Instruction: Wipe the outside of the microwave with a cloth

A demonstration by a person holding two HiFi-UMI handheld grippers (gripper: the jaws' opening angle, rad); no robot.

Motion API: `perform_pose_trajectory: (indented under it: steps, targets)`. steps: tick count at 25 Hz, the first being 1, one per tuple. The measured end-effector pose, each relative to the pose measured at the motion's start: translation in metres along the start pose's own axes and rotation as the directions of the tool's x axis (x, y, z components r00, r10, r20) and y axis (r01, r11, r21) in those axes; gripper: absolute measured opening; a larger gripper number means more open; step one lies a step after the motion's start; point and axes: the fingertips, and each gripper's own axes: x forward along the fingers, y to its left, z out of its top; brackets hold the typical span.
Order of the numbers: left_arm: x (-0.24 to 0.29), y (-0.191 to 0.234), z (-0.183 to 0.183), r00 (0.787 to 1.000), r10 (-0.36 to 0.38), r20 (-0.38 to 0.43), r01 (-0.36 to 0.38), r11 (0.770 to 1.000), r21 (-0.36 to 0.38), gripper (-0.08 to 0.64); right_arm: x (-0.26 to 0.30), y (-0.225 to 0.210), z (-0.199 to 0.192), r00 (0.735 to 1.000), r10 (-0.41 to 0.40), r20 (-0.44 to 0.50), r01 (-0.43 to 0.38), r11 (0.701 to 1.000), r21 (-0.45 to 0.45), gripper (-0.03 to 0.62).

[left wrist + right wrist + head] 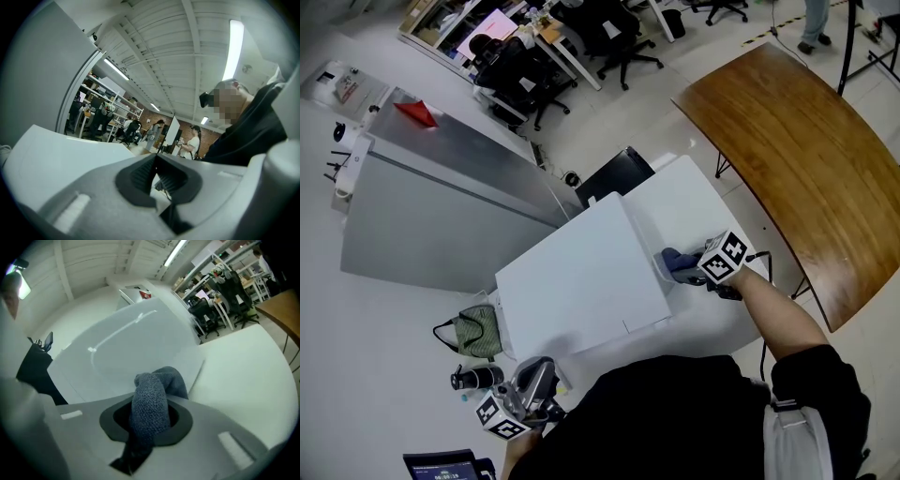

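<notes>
Nearest the person's body, the left claw [539, 373] hangs low at the microwave's near left corner. Its pads are closed together on nothing and it touches nothing, probably parked there so the working arm has room. In the left gripper view this claw [156, 157] points up toward the ceiling, away from the job. Further out, the right claw [680, 270] is clamped on a blue-grey cloth [667, 262]. In the right gripper view a thick fold of the cloth [152, 394] bulges out past the closed pads of the claw [150, 413], so fabric rather than plastic would meet the panel. The cloth appears pressed to the right side wall of the white microwave [581, 281], just under its top edge, which suits a stroke along that wall. The microwave sits on a white bench [698, 197], and the bare strip of bench beside it gives the forearm space to travel. On the floor to the left, a green bag [478, 330] and a dark flask [473, 377] lie near the left claw but away from the wiped side. Beyond them stands a large grey cabinet [441, 206] close to the microwave's far left, which could crowd a reach to that side. A curved wooden table [797, 159] is on the right, well apart. Office chairs [525, 80] are farthest off.
</notes>
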Motion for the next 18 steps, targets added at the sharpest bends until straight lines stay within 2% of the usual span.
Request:
perform_pose_trajectory:
  steps: [3,6,7,9,11,13,14,16,18]
  targets:
    - [0.000,0.001,0.000,1.000,0.001,0.002,-0.001,1.000,0.001,0.003,0.015,-0.029,-0.025,0.991,-0.075,-0.114,0.075,0.997,-0.008,0.052]
    - [0.001,-0.003,-0.001,1.000,-0.008,0.001,0.008,1.000,0.004,0.003,0.028,-0.052,-0.058,0.952,-0.162,-0.259,0.156,0.987,-0.043,0.052]
    - [0.002,-0.004,0.000,1.000,-0.012,0.001,0.012,1.000,0.005,0.003,0.031,-0.056,-0.066,0.943,-0.172,-0.286,0.166,0.985,-0.047,0.051]
    - [0.004,-0.005,0.000,1.000,-0.017,0.002,0.017,1.000,0.005,0.003,0.028,-0.053,-0.070,0.946,-0.158,-0.284,0.156,0.987,-0.033,0.052]
    - [0.005,-0.006,0.000,1.000,-0.023,0.003,0.023,1.000,0.004,0.003,0.012,-0.036,-0.053,0.967,-0.138,-0.213,0.135,0.990,-0.030,0.052]
    - [0.007,-0.006,0.000,1.000,-0.028,0.004,0.028,1.000,0.003,0.003,-0.017,0.002,-0.012,0.993,-0.096,-0.063,0.092,0.994,-0.057,0.052]
    - [0.008,-0.005,0.000,1.000,-0.031,0.004,0.031,1.000,0.002,0.003,-0.032,0.029,0.012,0.998,-0.055,0.025,0.057,0.995,-0.080,0.052]
    - [0.012,-0.004,-0.002,0.999,-0.042,-0.002,0.042,0.999,-0.003,0.003,-0.057,0.082,0.052,0.985,0.041,0.165,-0.017,0.989,-0.144,0.052]
    - [0.016,-0.004,-0.004,0.999,-0.054,-0.008,0.054,0.999,-0.007,0.003,-0.063,0.119,0.069,0.970,0.105,0.218,-0.059,0.976,-0.209,0.052]
